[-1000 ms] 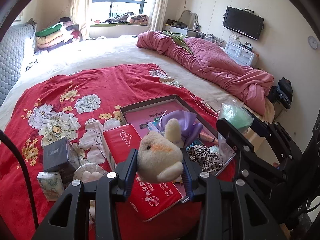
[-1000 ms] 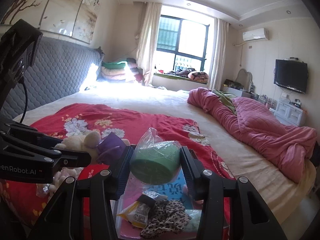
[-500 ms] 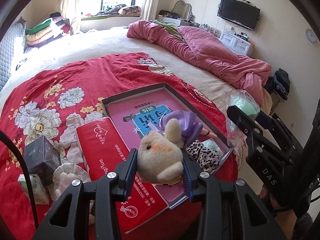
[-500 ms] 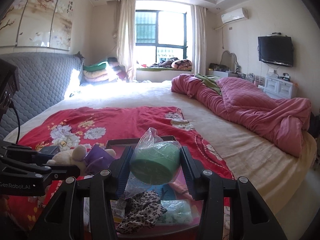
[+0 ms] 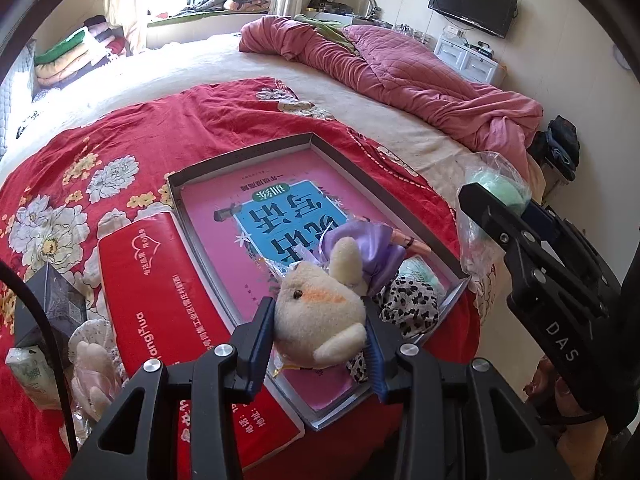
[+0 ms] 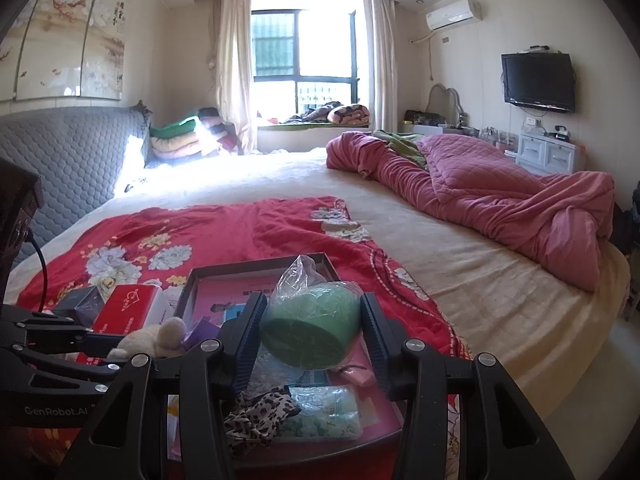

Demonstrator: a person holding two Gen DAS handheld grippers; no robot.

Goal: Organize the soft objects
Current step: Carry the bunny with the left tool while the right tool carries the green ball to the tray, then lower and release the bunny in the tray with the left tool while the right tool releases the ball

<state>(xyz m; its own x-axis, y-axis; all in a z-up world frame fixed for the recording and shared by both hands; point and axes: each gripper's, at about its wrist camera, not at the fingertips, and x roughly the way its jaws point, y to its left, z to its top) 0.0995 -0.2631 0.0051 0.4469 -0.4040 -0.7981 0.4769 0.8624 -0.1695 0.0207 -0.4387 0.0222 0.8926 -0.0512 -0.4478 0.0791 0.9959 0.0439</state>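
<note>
My left gripper (image 5: 318,334) is shut on a cream plush rabbit with a purple bow (image 5: 320,312), held above the near end of a grey shallow box (image 5: 240,152) lined with a pink book. My right gripper (image 6: 310,330) is shut on a green foam object wrapped in a clear plastic bag (image 6: 310,330), also over the box (image 6: 256,266). In the left wrist view the bagged green object (image 5: 498,194) shows at the right, beyond the box's edge. A leopard-print cloth (image 5: 408,304) and a pale green packet (image 6: 324,406) lie in the box's near end.
A red tissue pack (image 5: 160,300) lies left of the box on the red floral blanket (image 5: 120,140). A dark cube box (image 5: 50,308), a small packet and a white plush item (image 5: 90,364) sit further left. A crumpled pink quilt (image 6: 500,196) lies across the bed's right side.
Both grippers have moved forward and lower over the box with their objects still held. The left wrist view tilts further down, so the box fills more of it.
</note>
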